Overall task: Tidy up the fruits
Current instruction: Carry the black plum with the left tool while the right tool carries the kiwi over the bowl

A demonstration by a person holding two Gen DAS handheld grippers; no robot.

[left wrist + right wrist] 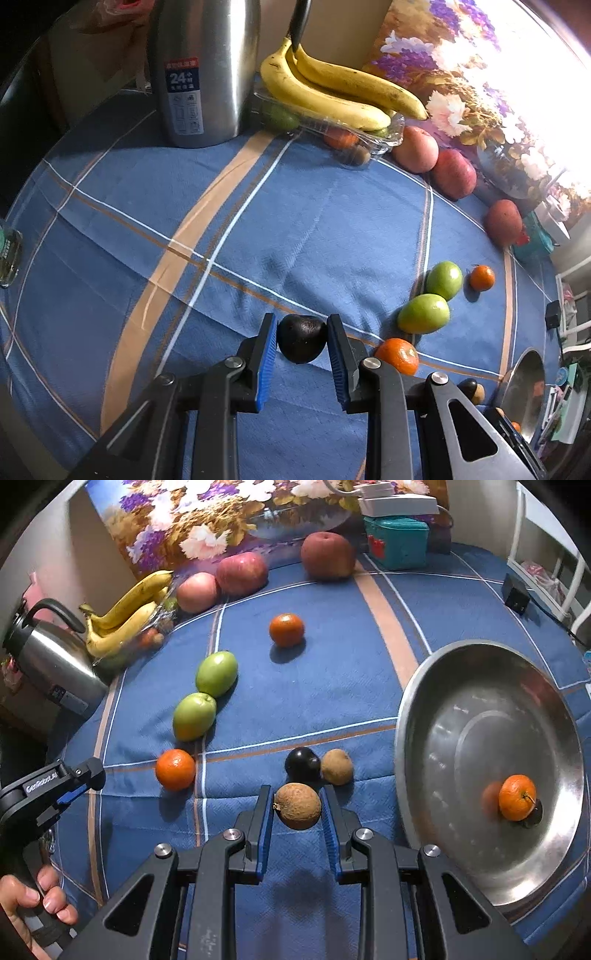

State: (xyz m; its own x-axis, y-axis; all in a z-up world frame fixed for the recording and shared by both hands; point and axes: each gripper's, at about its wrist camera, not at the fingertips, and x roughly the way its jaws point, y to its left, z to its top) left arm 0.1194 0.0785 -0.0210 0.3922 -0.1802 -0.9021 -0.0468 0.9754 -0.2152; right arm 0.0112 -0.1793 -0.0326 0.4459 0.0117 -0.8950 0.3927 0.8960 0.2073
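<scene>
Blue pads of the left hand-held gripper (302,341) are pressed against a dark, nearly black fruit (302,339), which is clamped between them and seen raised above the blue checked cloth (258,221) on the table. Likewise, the right hand-held gripper (297,812) is closed on a brown, rough-skinned fruit (297,811), with a shadow cast on the cloth beneath it.

Only the right wrist view gives the metal bowl (436,701) in full, at the right; one orange (517,796) and a small dark fruit behind it lie inside. A second dark fruit (302,765) and a second brown fruit (336,766), touching each other, are seen just beyond the right fingers. The person's hand (33,904) on the left tool's grip is shown at the lower left of that view alone, and a teal box (397,542) stands at the far edge.

Only the left wrist view shows the steel flask's label (183,96) and the clear plastic tray (332,125) under the bananas (325,92) closely, with fruit in it.

Both views share two green fruits (434,299) touching each other, an orange (399,356) near the left tool, a smaller orange (482,277) farther off, and three red apples (454,173) by the flowered picture.
</scene>
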